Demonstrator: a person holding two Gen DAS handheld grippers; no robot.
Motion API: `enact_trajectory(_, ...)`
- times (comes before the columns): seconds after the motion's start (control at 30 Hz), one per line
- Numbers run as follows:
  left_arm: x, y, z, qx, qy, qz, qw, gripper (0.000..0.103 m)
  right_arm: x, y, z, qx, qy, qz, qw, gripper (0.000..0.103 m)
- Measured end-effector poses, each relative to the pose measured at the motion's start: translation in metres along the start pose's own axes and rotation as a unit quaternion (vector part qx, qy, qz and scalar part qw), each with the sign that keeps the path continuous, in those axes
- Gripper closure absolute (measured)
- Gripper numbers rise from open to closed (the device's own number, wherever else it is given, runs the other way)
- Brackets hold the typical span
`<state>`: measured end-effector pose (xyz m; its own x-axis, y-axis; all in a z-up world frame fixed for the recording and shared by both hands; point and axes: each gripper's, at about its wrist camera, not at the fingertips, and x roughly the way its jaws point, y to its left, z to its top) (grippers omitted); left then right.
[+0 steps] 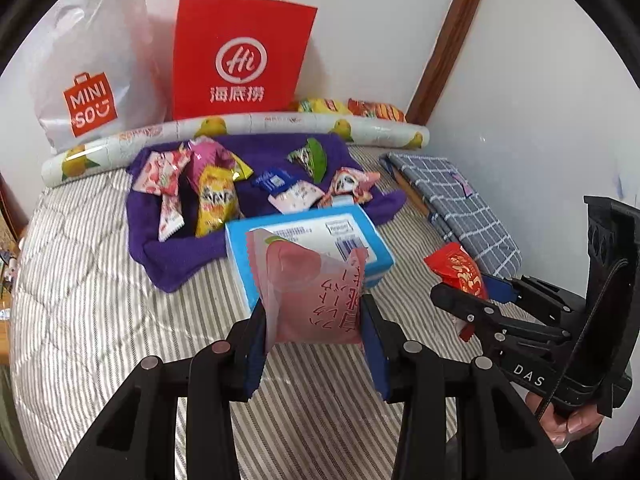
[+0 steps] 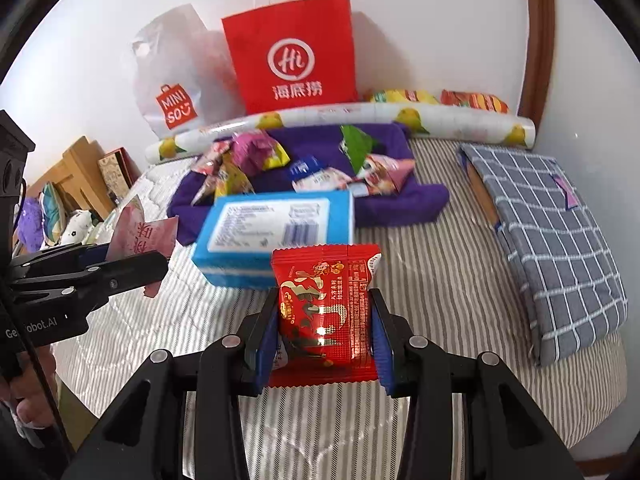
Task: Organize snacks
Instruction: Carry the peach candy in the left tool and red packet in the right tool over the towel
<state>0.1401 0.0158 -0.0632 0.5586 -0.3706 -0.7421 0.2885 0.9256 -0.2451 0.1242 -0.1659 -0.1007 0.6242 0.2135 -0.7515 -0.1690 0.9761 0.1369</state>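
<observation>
- Left gripper [image 1: 314, 320]: both blue pads clamped on a pink snack packet [image 1: 310, 288], held up off the bed.
- Right gripper [image 2: 325, 332]: pads pinched on a red snack packet [image 2: 326, 312], also lifted clear of the bedding.
- From the left wrist view, the right gripper sits at 3 o'clock with the red packet poking out of its tip.
- Blue box [image 2: 272, 232] lies flat on the striped bedsheet [image 2: 440, 280], just beyond both packets at 12 o'clock.
- Behind the box: purple towel [image 1: 168, 256] with a loose pile of snack packets [image 1: 216, 196] on it.
- Grey checked cushion [image 2: 552, 232] at 2 o'clock, well apart from the towel.
- Lemon-print roll [image 1: 256, 128] runs along the far edge of the bed.
- Red paper bag [image 1: 236, 56] and white MINISO bag [image 1: 96, 64] stand against the wall behind the roll.
</observation>
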Motion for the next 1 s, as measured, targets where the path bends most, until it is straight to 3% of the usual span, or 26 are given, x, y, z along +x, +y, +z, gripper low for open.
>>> enact_trajectory(0.63, -0.018, 0.016, 0.055, -0.013, -0.029, 0.008, 0.9995, 0.063, -0.007, 0.011, 0.065, -0.007, -0.031, 0.004, 0.999, 0.062)
enact_trajectory(1.0, -0.008, 0.026, 0.091, -0.018, -0.037, 0.017, 0.9990, 0.063, 0.005, 0.010, 0.106, -0.009, -0.043, 0.014, 0.999, 0.062)
